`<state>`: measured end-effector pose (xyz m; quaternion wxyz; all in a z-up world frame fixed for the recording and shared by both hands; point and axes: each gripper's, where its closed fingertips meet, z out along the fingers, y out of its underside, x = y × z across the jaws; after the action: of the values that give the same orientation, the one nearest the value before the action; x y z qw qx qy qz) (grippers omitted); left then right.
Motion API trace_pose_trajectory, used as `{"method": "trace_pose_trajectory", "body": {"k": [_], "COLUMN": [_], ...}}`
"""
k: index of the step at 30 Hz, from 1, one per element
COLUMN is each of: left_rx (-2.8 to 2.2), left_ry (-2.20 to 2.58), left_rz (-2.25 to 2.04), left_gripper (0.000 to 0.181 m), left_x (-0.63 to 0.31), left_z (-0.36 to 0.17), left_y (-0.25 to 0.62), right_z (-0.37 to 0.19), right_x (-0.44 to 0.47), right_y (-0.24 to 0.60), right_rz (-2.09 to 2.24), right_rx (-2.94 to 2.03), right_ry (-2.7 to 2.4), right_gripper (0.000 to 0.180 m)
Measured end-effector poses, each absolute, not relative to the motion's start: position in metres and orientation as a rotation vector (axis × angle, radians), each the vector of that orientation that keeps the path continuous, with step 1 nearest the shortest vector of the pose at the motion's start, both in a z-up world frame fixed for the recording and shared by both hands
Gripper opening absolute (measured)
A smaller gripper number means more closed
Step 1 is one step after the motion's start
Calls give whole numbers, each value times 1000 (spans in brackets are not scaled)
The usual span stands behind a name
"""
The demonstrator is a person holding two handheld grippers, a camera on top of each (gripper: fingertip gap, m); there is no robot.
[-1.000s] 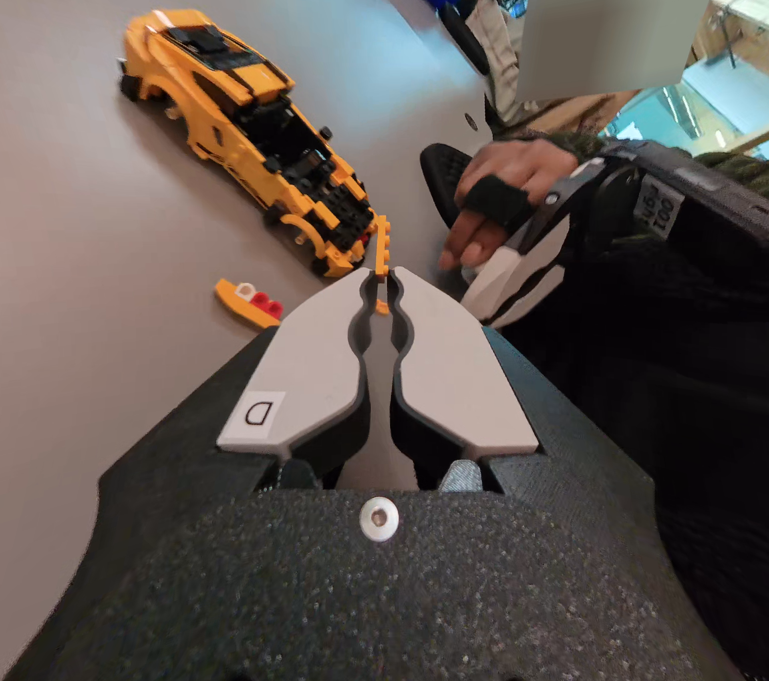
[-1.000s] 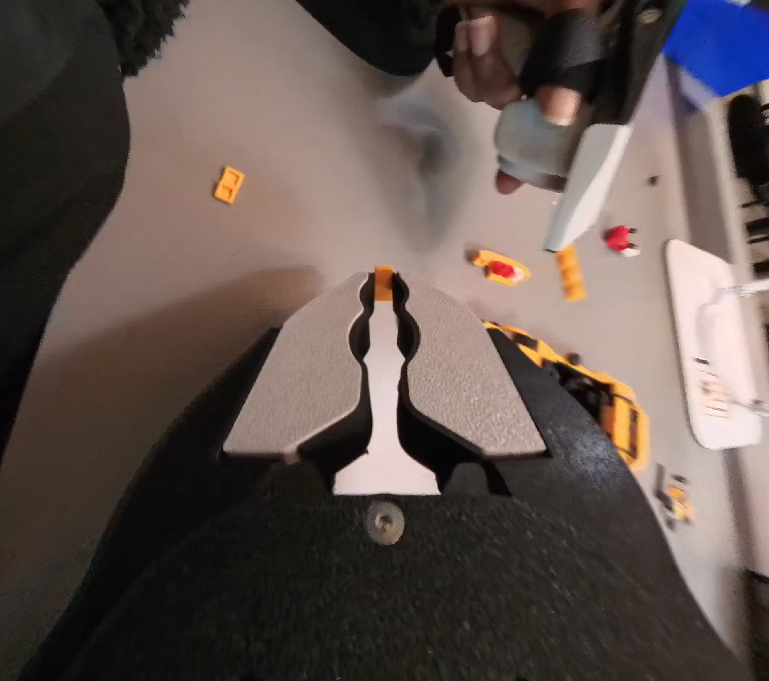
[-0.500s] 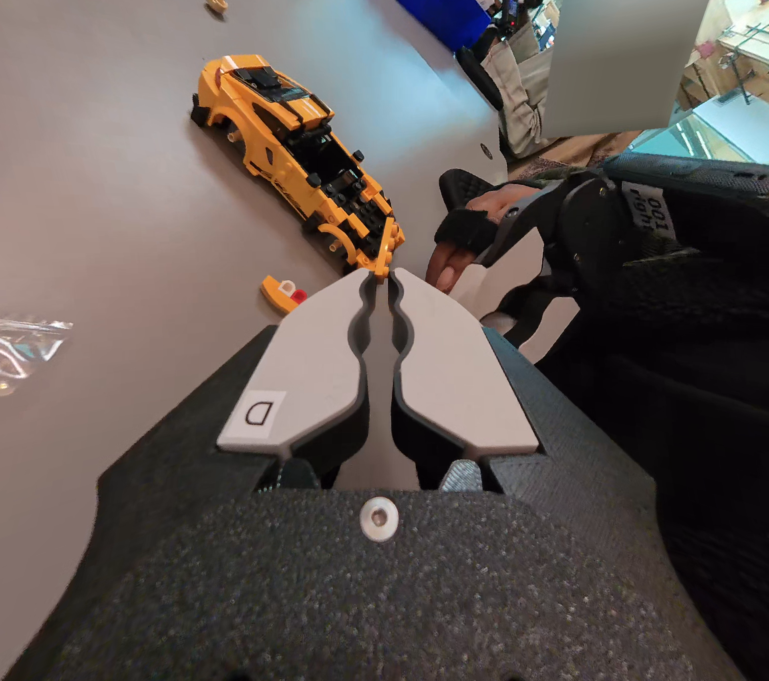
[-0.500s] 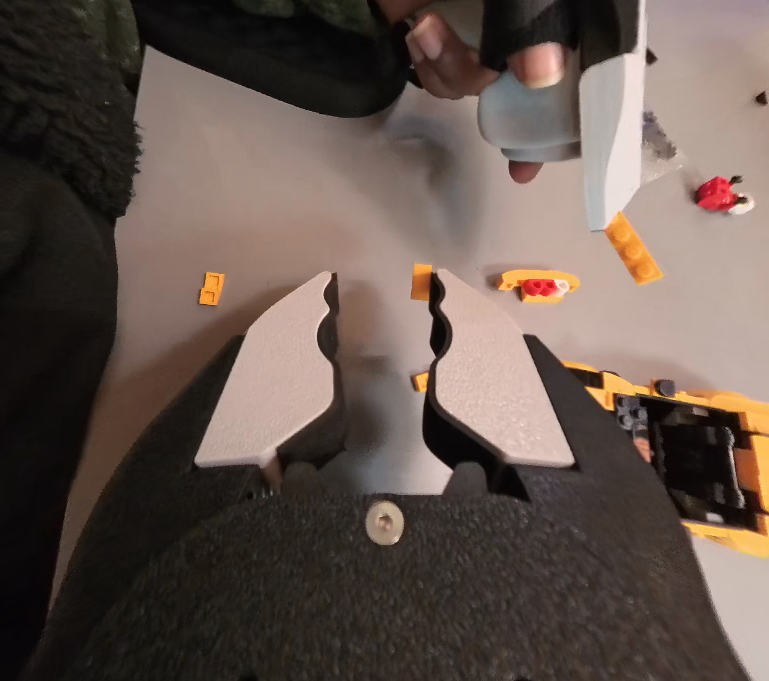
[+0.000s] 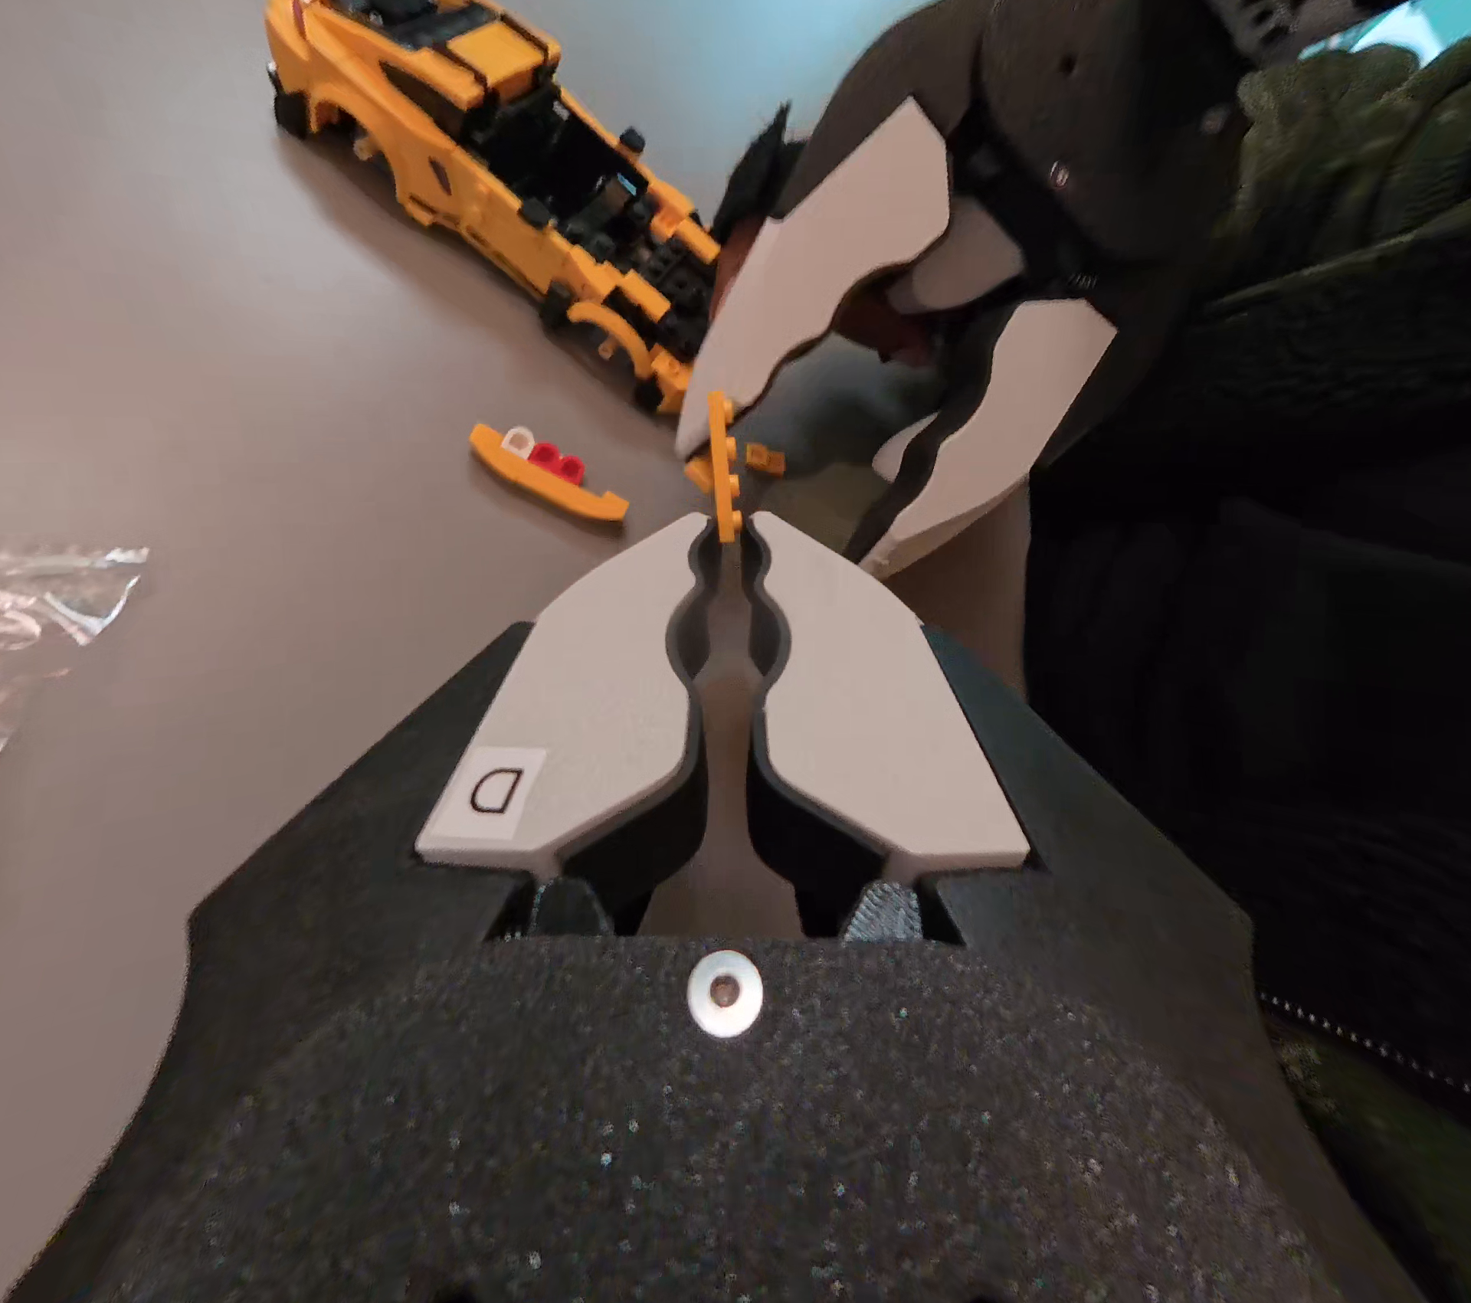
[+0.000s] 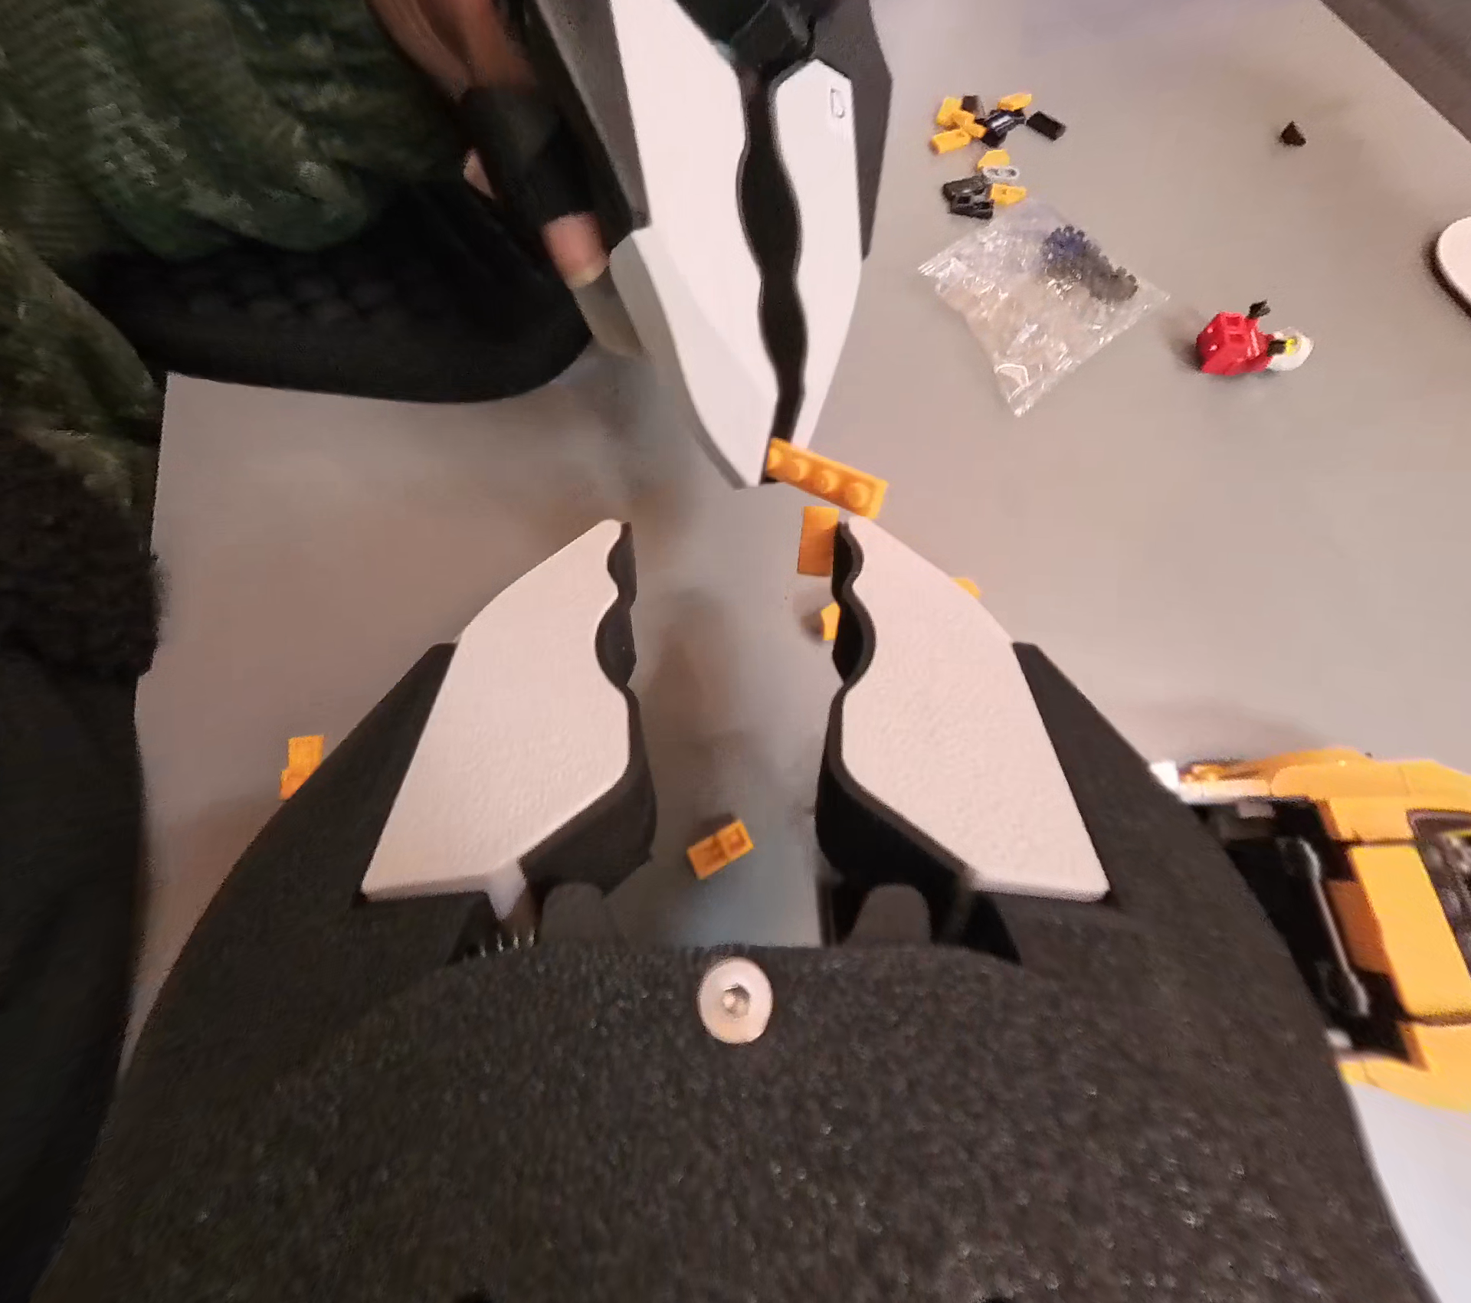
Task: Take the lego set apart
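The yellow lego car point(image 5: 477, 150) lies on the grey table, partly stripped, with black inner parts showing; it also shows in the right wrist view point(image 6: 1353, 907). My left gripper point(image 5: 728, 521) is shut on one end of a narrow orange plate point(image 5: 723, 469), held above the table. In the right wrist view the left gripper point(image 6: 768, 469) holds that plate point(image 6: 828, 486) just beyond my right gripper point(image 6: 732, 536). The right gripper is open and empty. A small orange tile point(image 6: 817, 540) sits beside its right fingertip; whether they touch is unclear.
A curved orange piece with red studs point(image 5: 545, 473) lies near the car's front. Loose orange bits point(image 6: 719, 847) point(image 6: 301, 763) lie under the right gripper. A plastic bag point(image 6: 1035, 302), a red piece point(image 6: 1234, 345) and several small parts point(image 6: 983, 150) lie farther off. My left and right fingertips are right by each other.
My right gripper opened and let go of the small orange tile, then came close to the left gripper. The left gripper stayed shut on the orange plate.
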<state>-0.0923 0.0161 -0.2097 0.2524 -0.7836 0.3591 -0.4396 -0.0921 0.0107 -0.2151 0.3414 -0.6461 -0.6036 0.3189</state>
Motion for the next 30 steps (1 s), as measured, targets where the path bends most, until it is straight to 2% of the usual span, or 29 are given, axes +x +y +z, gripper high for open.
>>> {"method": "trace_pose_trajectory", "body": {"k": [5,14,20,27,30], "left_rx": [-2241,-2122,-2181,-2122,-2066], "left_ry": [1018,1020,1086,1153,1218], "left_rz": [-1085,-1104,-1083,-1205,-1387], "left_gripper": [5,5,5,5,5], "left_x": [-110,-111,-105,-81,-60], "left_z": [-228,-207,-223,-217,-204], "left_y": [14,14,8,3,-4], "right_z": [-214,-219,-213,-200,-192], "right_x": [-103,-104,-99,-58,-43], "right_y": [13,15,21,24,19], "right_rz": [835,833,773,840,904], "right_rx": [-1660,-1680,-1641,-1604,-1559], "right_ry": [-1577,-1576,-1584,-1640,-1659], "right_gripper": [48,48,48,31,28]}}
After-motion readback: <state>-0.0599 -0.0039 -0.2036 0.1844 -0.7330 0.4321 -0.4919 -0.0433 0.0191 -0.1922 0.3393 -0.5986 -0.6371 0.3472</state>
